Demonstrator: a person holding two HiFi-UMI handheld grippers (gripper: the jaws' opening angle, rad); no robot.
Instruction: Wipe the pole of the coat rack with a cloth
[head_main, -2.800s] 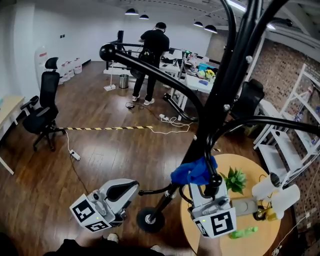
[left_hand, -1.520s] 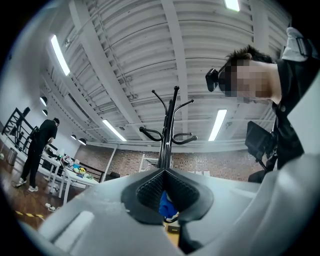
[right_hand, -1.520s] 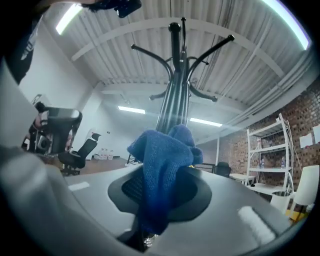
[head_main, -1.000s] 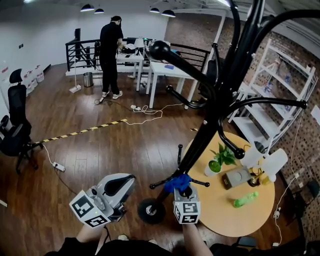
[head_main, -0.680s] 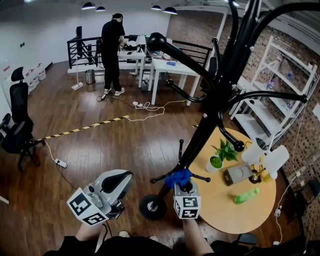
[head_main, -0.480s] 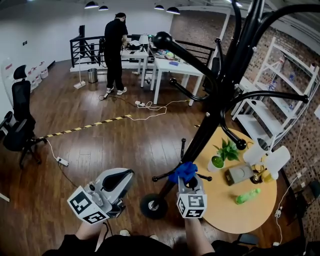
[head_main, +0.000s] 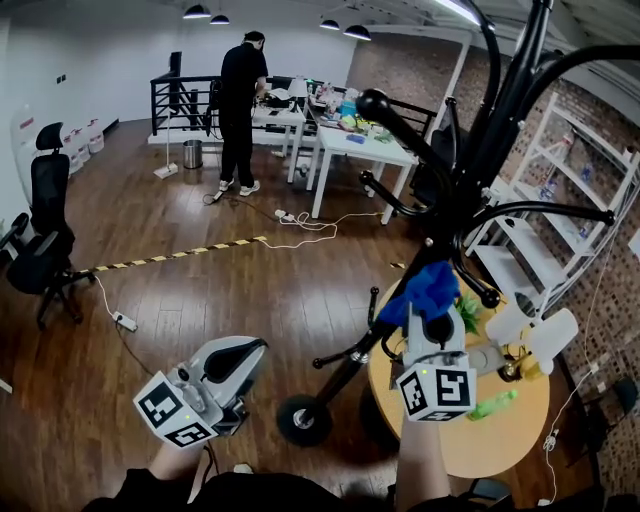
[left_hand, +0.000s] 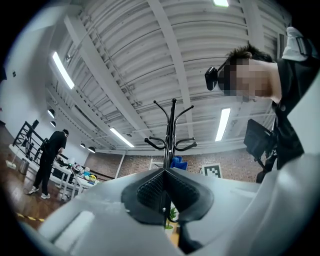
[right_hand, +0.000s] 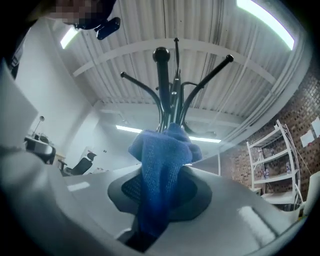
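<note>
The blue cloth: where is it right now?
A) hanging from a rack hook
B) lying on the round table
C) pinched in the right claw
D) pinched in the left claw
C: the right gripper view shows the blue cloth clamped in the right claw, by the coat rack pole; the left claw is shut and empty.

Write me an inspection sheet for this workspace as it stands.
Surface: wooden floor; round table beside the rack's base.
Job's things: black coat rack pole, upright; blue cloth against it, part-way up.
Clutter: plant and green bottle on the round table.
Grippers: right gripper shut on the cloth; left gripper shut, empty, away from the pole.
Cables: white cable and power strip on the floor.
Surroundings: person standing at desks; office chair; white shelving.
</note>
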